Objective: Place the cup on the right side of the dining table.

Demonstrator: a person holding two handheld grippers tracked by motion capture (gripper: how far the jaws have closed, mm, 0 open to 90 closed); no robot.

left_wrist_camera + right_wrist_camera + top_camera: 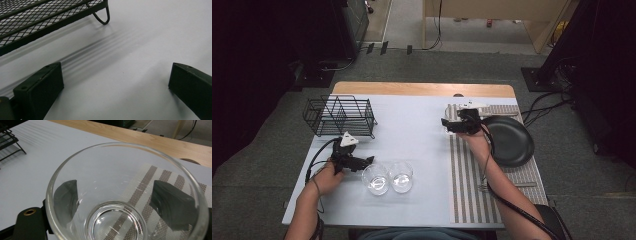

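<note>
From above, the right gripper (448, 125) sits at the mat's (472, 195) far left corner, a black plate (512, 142) on the mat's far right, and the left gripper (367, 161) rests just left of two glasses (388, 177) left of the mat; what the right one holds is too small to tell here. The left gripper view shows its jaws wide apart over bare table, empty, the rack (37, 22) cut off. In the right gripper view both jaws bracket a glass (125, 192) over the mat's edge; I'd judge it should stay upright, squeezed gently, though contact through the glass wall is hard to confirm.

Table (422, 130) (rack (340, 116), glasses (388, 177), placemat (472, 190))
</note>
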